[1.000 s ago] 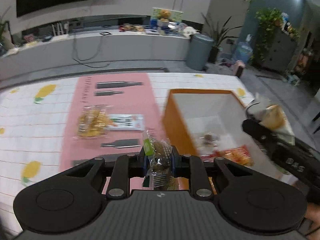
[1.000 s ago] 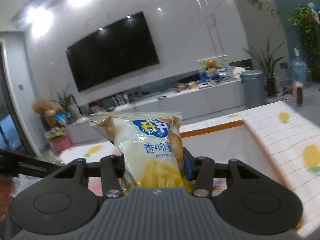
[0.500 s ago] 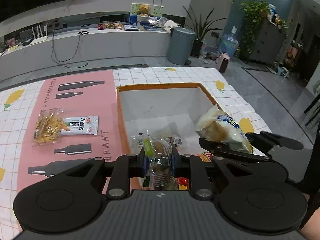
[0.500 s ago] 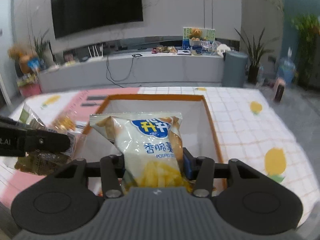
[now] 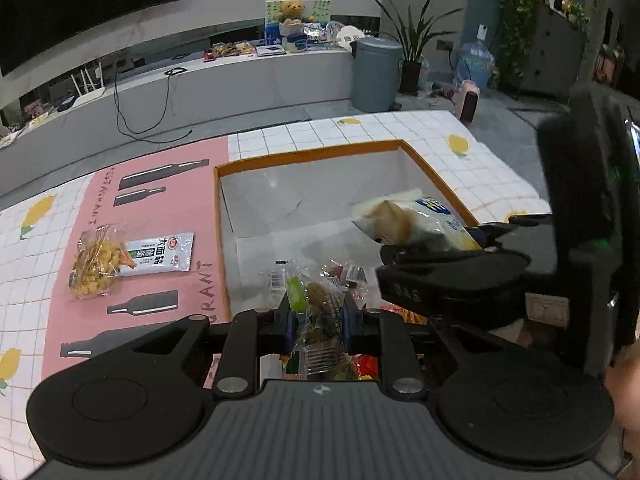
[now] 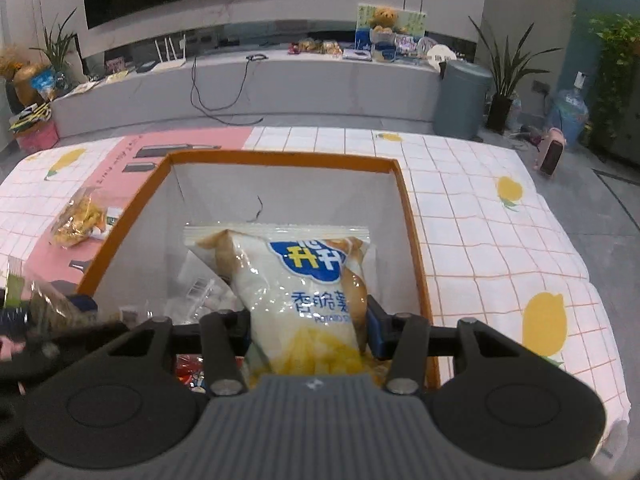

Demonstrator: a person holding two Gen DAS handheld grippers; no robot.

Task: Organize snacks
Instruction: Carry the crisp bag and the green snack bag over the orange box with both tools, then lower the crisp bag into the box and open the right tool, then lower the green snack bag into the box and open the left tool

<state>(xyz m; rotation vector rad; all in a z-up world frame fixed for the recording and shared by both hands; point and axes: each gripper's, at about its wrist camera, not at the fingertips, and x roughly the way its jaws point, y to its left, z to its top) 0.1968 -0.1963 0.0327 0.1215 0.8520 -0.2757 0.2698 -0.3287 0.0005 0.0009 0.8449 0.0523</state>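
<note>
Your table [image 5: 400,132] has a white grid cloth with lemon prints. A pink bottle-print mat [image 5: 160,208] lies on its left half. An orange-rimmed box [image 5: 312,154] sits right of centre, its left wall at the mat's right edge. On the mat, two packets touch: a clear bag of yellow snacks [image 5: 94,264] and, just right, a white-green sachet [image 5: 162,254].

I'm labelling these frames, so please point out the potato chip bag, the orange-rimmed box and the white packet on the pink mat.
potato chip bag [image 6: 308,280], right wrist view, front label.
orange-rimmed box [image 6: 280,158], right wrist view, far rim.
white packet [image 5: 164,254], left wrist view, printed face.
</note>
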